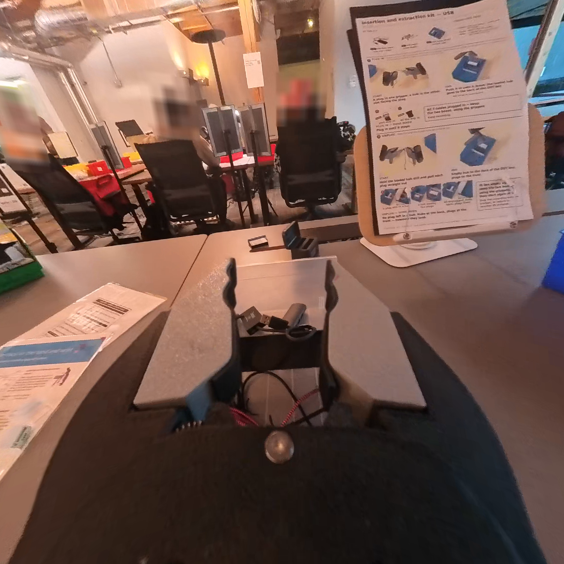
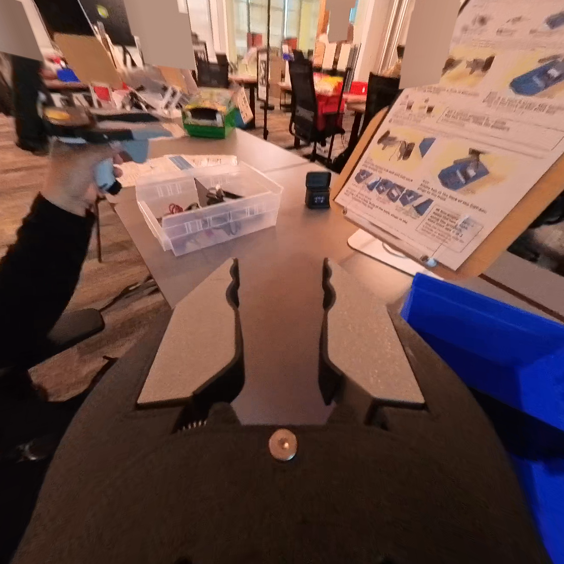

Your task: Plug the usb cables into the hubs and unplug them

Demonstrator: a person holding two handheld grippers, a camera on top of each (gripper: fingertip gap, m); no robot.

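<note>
My left gripper [image 1: 280, 268] is open and hovers over a clear plastic box [image 1: 283, 283]. Between its fingers I see a black USB plug [image 1: 259, 319], a grey hub [image 1: 295, 310], a black divider [image 1: 280, 348] and a red braided cable [image 1: 293, 406] inside the box. My right gripper [image 2: 279, 268] is open and empty above the bare table [image 2: 280, 244]. In the right wrist view the clear box [image 2: 256, 195] sits farther off to the left, with the left gripper [image 2: 134, 143], blurred, held above its left side by a hand.
A blue bin [image 2: 488, 335] stands close to the right gripper's right side; its corner also shows in the left wrist view [image 1: 554, 274]. An instruction sheet on a stand [image 1: 442, 122] is at the back right. A small black device [image 2: 318, 189], printed papers [image 1: 61, 351] and a green box [image 2: 207, 119] lie around. My right fingertips sit around 40 centimetres from my left ones.
</note>
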